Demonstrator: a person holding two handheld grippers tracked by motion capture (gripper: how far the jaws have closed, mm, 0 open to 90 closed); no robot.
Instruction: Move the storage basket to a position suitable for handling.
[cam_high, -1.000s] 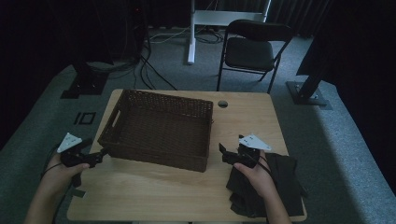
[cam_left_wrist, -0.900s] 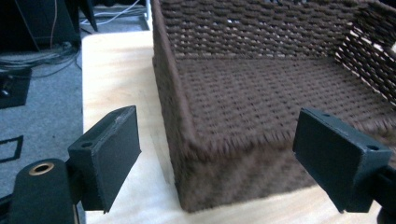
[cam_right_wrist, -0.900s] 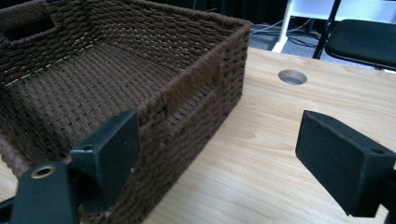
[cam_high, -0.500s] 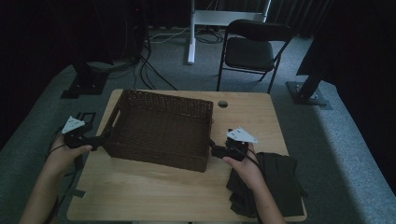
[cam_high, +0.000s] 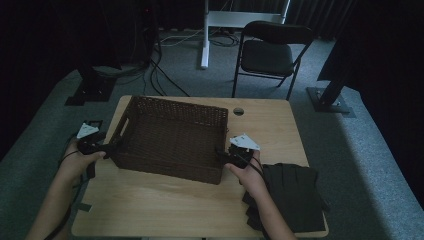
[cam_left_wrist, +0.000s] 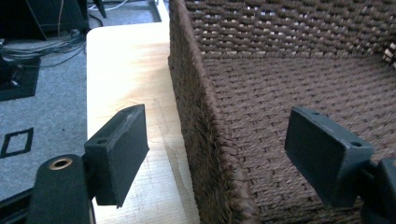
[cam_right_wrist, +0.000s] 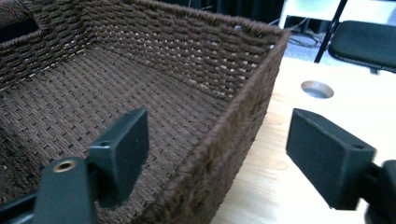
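Both grippers straddle opposite side walls of the brown wicker basket (cam_high: 172, 137), which sits on the wooden table (cam_high: 165, 200) slightly toward 10 o'clock of centre. Left gripper (cam_left_wrist: 212, 154) at 9 o'clock and right gripper (cam_right_wrist: 217, 154) at 3 o'clock each stand wide apart, gripping nothing. Dark cloth (cam_high: 292, 195) lies at 4 o'clock.

the left hand-held gripper (cam_high: 112, 148) has moved from near the surface's front-left corner up to the left wall of the wicker basket (cam_high: 170, 137), its open jaws now straddling that wall. the right hand-held gripper (cam_high: 222, 156) has moved from beside the dark cloth (cam_high: 292, 195) to the basket's right wall, jaws open astride the rim.
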